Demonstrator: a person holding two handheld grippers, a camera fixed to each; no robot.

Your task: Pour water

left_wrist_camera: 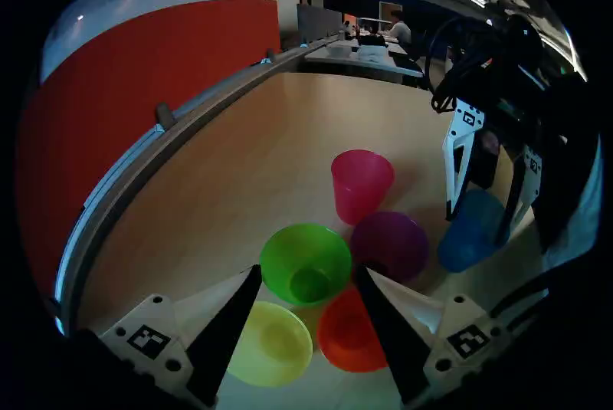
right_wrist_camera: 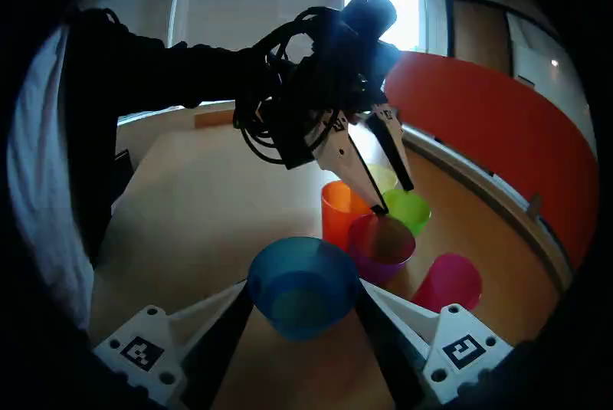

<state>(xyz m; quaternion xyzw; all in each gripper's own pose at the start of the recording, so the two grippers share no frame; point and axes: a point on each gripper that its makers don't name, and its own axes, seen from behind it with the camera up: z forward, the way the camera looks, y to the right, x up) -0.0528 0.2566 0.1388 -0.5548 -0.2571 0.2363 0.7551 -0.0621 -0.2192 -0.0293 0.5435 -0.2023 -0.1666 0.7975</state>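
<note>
Blue cup: clamped in right gripper, beside purple cup.
Left gripper: wide, flanking green cup, beside purple cup.

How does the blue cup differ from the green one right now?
The blue cup sits between the right gripper's fingers, which touch its sides; the green cup is ungripped, the open left gripper hovering above it. Blue stands at the cluster's edge; green is packed among other cups. Both face mouth up.
</note>
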